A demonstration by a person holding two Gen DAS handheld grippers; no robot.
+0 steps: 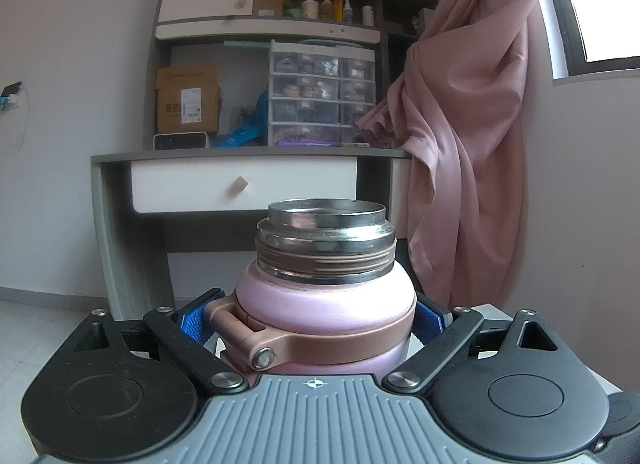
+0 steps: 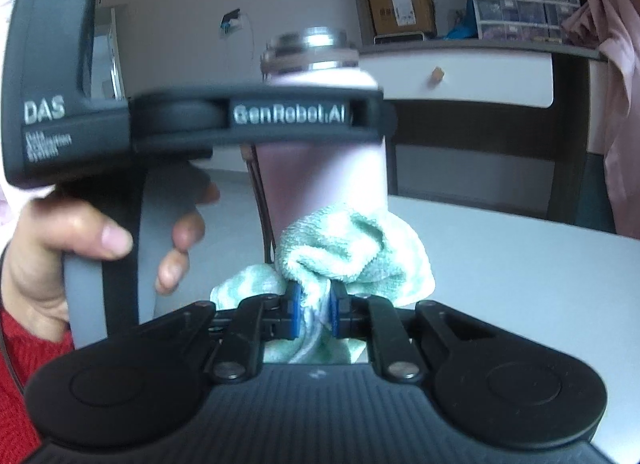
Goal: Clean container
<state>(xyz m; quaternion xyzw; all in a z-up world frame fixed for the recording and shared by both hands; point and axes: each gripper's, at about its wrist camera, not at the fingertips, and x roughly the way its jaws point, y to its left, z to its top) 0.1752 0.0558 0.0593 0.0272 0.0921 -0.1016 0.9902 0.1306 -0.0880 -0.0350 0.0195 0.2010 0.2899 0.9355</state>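
The left gripper (image 1: pixel 316 324) is clamping the upright pink steel flask (image 1: pixel 324 304); the right gripper (image 2: pixel 313 310), pinching a crumpled mint-green terry cloth (image 2: pixel 348 252), is pressing it against the flask's lower wall just ahead of its jaws.

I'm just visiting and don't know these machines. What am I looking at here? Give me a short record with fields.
Job: cleaning a container
Container: pink flask, upright, lid off, steel mouth open
Left gripper: clamped on the flask's upper body, blue pads on either side
Right gripper: shut on a mint green cloth
Cloth position: bunched against the flask's lower side
Surface: white table
Person: a hand holds the left gripper's handle
Background: desk with a drawer, pink curtain
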